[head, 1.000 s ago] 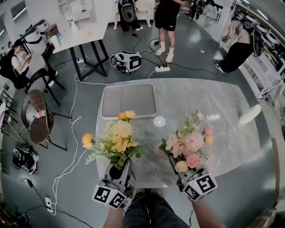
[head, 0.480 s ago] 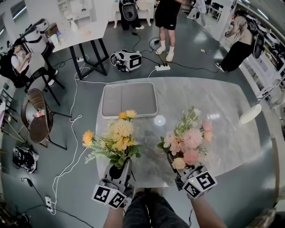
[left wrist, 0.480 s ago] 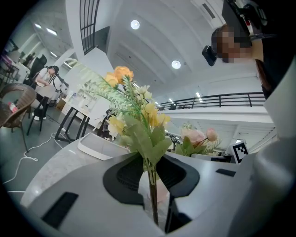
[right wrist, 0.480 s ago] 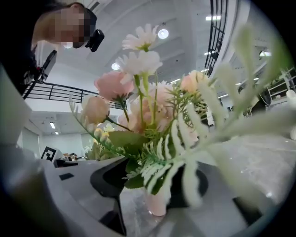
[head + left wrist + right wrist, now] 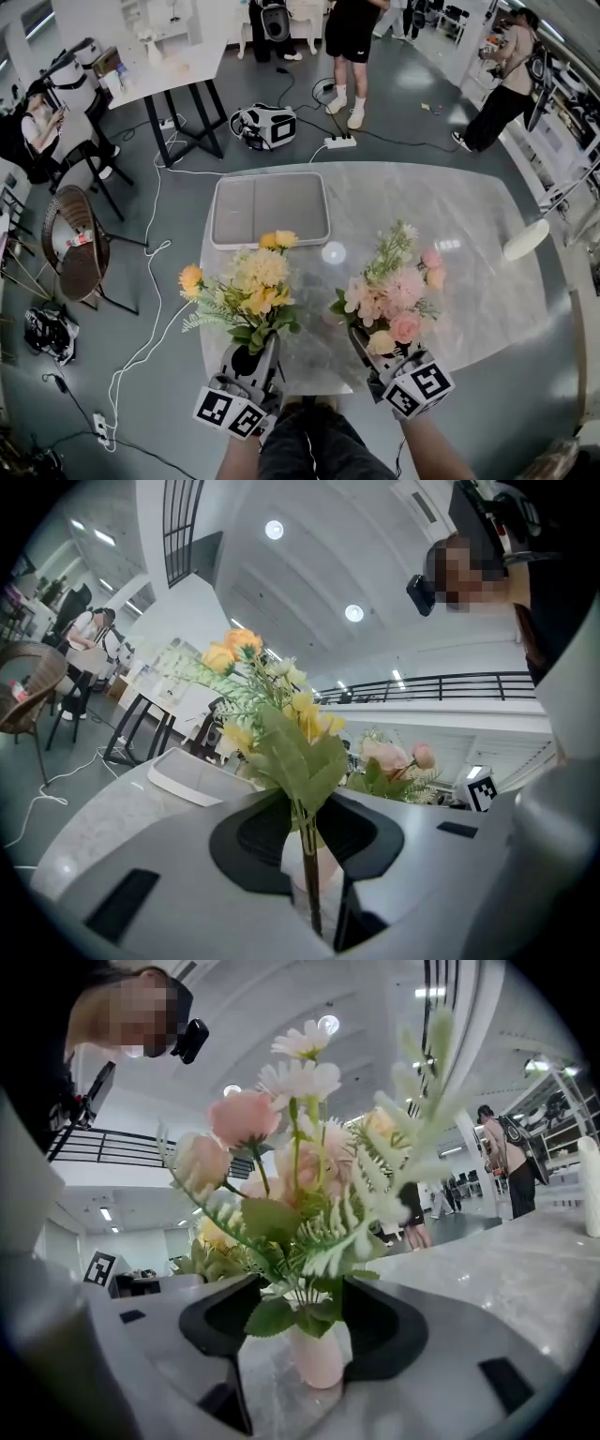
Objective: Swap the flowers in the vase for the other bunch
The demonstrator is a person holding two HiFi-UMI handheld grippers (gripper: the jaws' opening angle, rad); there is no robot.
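Gripping yellow bunch (image 5: 255,289) low on thin stems in closed jaws of left gripper (image 5: 305,841), at near edge of tabletop (image 5: 469,253). Have just been opening jaws of right gripper (image 5: 307,1321): now wide apart either side of small pink vase (image 5: 316,1358) on tabletop, pressing nothing. Judging vase light, smooth, top-heavy under pink bunch (image 5: 392,298) of roses, daisies, pale fern; easily tipped. Stems likely wiry, blooms soft: best taken low on bare stems, never heads

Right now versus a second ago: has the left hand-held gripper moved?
No. The left hand-held gripper sits at the same spot over the table's near edge, shut on the yellow bunch.
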